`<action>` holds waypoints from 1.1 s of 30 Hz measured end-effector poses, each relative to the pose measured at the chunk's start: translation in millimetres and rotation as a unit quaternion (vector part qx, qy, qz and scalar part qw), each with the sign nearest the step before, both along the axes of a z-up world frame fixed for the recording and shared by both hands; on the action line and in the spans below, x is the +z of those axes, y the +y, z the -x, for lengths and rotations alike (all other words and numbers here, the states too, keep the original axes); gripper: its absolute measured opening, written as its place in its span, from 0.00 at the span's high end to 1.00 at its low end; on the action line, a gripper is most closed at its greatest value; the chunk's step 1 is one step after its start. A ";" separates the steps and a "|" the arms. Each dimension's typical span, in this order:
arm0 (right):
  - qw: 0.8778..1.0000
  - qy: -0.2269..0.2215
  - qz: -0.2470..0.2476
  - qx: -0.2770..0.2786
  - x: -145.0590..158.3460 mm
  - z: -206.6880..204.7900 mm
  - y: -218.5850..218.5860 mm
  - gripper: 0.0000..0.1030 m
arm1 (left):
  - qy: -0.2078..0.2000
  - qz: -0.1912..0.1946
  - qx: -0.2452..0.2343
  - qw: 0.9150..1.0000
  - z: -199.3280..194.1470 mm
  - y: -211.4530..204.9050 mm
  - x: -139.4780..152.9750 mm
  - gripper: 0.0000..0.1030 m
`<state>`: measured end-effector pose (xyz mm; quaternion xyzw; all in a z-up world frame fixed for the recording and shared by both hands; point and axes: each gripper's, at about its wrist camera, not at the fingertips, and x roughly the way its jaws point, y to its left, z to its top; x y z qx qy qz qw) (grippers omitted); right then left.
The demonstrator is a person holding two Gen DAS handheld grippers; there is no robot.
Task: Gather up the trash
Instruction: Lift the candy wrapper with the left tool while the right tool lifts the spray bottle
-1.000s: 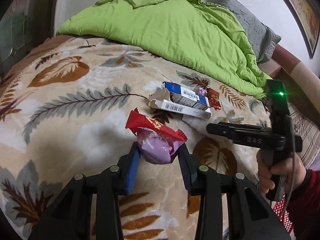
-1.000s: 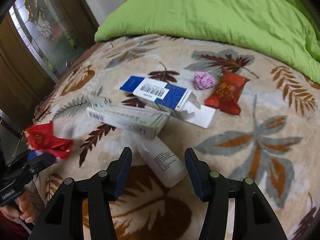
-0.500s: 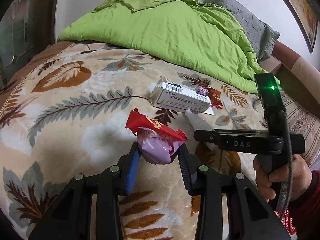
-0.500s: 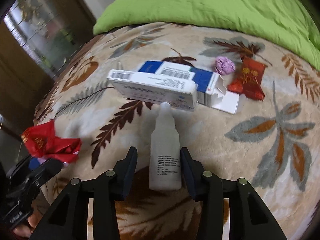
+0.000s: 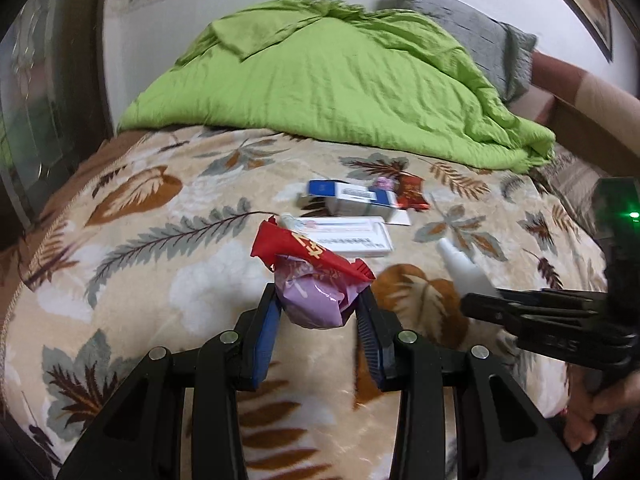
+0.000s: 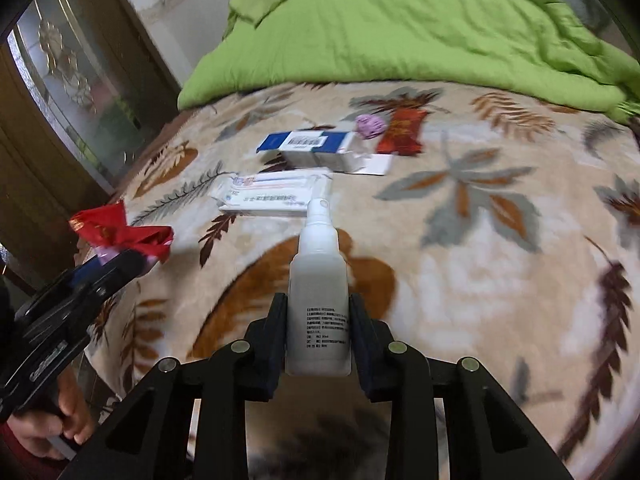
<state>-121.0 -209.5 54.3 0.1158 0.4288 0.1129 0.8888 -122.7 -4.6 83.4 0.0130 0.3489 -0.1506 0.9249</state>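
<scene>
Both grippers loaded over the leaf-print blanket (image 6: 460, 280)

The right gripper (image 6: 318, 332), jaws just closing, pinched the white bottle (image 6: 319, 280), nozzle pointing away; the left gripper (image 5: 318, 320) clamped crumpled wrappers (image 5: 312, 280).

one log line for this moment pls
left gripper: shut on wrappers | right gripper: just closed on white bottle | left on blanket: two boxes, red packet, purple wad

Both claws (image 5: 316, 316) (image 6: 318, 344) clamped, angled downward

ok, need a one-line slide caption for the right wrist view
Right gripper clamps a white spray bottle above the leaf-print blanket; two cartons and wrappers remain beyond.
</scene>
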 end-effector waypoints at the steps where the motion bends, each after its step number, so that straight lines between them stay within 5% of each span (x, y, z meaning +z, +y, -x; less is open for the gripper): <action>1: 1.000 -0.007 -0.005 -0.009 3.5 12.1 -6.7 0.69 | -0.002 -0.004 -0.006 1.000 4.2 -4.7 1.4 0.64; 15: 0.996 -0.054 -0.033 -0.061 34.3 96.0 -42.7 0.69 | -0.050 -0.061 -0.069 0.994 62.4 -64.7 28.7 0.64; 33: 0.992 -0.091 -0.042 -0.079 59.0 131.6 -54.4 0.69 | -0.104 -0.090 -0.084 0.987 101.5 -84.7 62.5 0.64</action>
